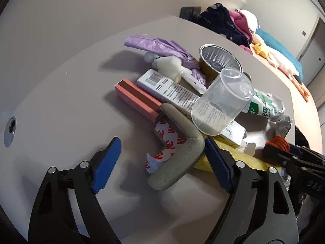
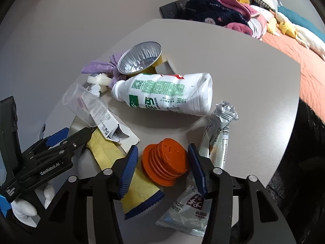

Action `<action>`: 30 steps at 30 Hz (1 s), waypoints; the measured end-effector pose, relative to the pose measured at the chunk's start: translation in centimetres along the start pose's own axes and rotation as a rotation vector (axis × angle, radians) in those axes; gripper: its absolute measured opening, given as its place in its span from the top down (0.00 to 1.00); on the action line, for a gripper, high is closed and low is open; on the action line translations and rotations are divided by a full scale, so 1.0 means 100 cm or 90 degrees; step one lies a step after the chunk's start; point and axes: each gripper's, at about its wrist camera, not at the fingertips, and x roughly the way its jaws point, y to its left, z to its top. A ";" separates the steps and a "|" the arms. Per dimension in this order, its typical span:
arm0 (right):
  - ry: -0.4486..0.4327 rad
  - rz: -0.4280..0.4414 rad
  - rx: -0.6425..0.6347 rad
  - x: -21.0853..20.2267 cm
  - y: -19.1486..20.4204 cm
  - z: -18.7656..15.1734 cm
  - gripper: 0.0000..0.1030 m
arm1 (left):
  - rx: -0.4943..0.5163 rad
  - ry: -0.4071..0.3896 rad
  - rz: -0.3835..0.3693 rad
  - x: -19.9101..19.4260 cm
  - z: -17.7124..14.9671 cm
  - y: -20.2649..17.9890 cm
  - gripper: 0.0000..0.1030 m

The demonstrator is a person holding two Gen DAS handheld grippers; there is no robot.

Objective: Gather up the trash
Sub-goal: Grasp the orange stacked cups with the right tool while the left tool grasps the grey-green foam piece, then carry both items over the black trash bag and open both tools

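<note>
Trash is piled on a grey table (image 1: 61, 93). In the left wrist view my left gripper (image 1: 162, 160) is open around a grey L-shaped foam piece (image 1: 178, 152) lying on 3M tape backing (image 1: 168, 140). Beyond lie a pink box (image 1: 136, 97), a white carton (image 1: 174, 91) and a clear plastic cup (image 1: 221, 101). In the right wrist view my right gripper (image 2: 162, 168) is open, its jaws on either side of an orange ribbed plastic cap (image 2: 165, 162). A white bottle (image 2: 166, 93), a foil cup (image 2: 140, 58) and a yellow packet (image 2: 130, 174) lie around it.
A purple bag (image 1: 162, 46) and white foam bits (image 1: 168, 65) lie at the far side. Silver wrappers (image 2: 219, 120) and a clear pouch (image 2: 186, 209) sit by the table's right edge (image 2: 292, 122). Clothes and plush toys (image 2: 223, 8) lie on an orange bed (image 2: 294, 46) behind.
</note>
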 end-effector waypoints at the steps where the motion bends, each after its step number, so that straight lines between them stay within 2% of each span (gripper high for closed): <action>1: -0.001 0.006 0.001 0.001 0.000 0.000 0.54 | 0.003 -0.003 -0.006 0.000 0.000 0.000 0.31; 3: -0.001 0.013 0.002 0.001 0.000 0.000 0.54 | 0.003 -0.003 -0.008 0.001 0.001 0.000 0.52; 6: -0.005 0.019 0.003 -0.001 0.000 0.001 0.54 | -0.002 -0.007 -0.010 0.000 0.000 0.001 0.57; 13: -0.034 0.030 -0.001 -0.018 0.002 0.007 0.54 | 0.009 -0.046 -0.022 -0.024 0.001 -0.005 0.57; 20: -0.063 0.044 -0.004 -0.042 0.002 0.009 0.54 | 0.006 -0.069 -0.008 -0.045 0.005 -0.013 0.57; 30: -0.102 0.052 -0.003 -0.078 -0.010 0.003 0.54 | 0.037 -0.105 -0.016 -0.073 0.006 -0.045 0.57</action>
